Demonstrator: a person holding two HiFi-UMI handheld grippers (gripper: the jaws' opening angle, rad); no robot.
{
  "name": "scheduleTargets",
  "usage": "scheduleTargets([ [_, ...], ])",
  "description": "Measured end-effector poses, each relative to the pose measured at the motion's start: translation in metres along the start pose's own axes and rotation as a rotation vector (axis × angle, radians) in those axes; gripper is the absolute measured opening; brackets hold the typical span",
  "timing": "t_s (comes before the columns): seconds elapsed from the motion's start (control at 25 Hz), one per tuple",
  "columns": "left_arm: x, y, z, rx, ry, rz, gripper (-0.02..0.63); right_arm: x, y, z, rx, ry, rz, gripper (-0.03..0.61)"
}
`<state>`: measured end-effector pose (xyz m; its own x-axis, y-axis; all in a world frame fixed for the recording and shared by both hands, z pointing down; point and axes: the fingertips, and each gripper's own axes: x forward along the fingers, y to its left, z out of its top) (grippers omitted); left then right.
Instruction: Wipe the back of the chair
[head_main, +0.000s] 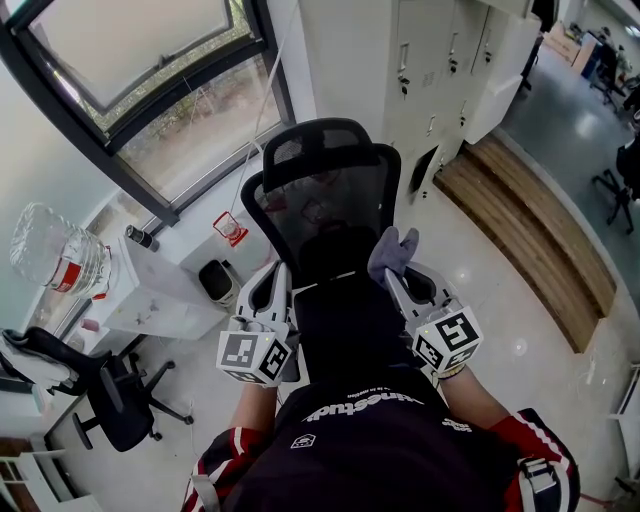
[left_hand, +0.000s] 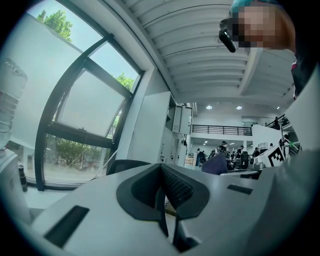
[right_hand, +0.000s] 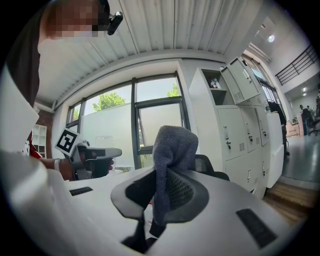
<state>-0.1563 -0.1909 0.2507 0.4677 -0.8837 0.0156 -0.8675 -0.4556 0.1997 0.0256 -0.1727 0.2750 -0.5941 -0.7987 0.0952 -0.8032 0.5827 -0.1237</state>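
A black mesh-backed office chair (head_main: 325, 200) stands right in front of me, its back facing me. My right gripper (head_main: 392, 278) is shut on a grey cloth (head_main: 393, 252), held just to the right of the chair back's lower edge. In the right gripper view the cloth (right_hand: 172, 150) sticks up from between the jaws of that gripper (right_hand: 160, 185), with the chair (right_hand: 210, 165) behind it. My left gripper (head_main: 283, 272) sits by the chair back's lower left. In its own view the left gripper (left_hand: 162, 172) is shut on nothing, and the chair top (left_hand: 125, 164) shows beyond it.
A white cabinet (head_main: 150, 285) with a big water bottle (head_main: 55, 250) stands at the left under the window (head_main: 140, 60). A small bin (head_main: 215, 280) and a second black chair (head_main: 110, 395) are near it. White lockers (head_main: 450, 60) and a wooden step (head_main: 530, 220) lie at the right.
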Motion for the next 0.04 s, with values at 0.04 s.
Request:
scheduleTargets([
  [0.04, -0.0003, -0.0010, -0.0003, 0.001, 0.000, 0.000, 0.023, -0.0010, 0.0003, 0.0001, 0.001, 0.001, -0.001, 0.060],
])
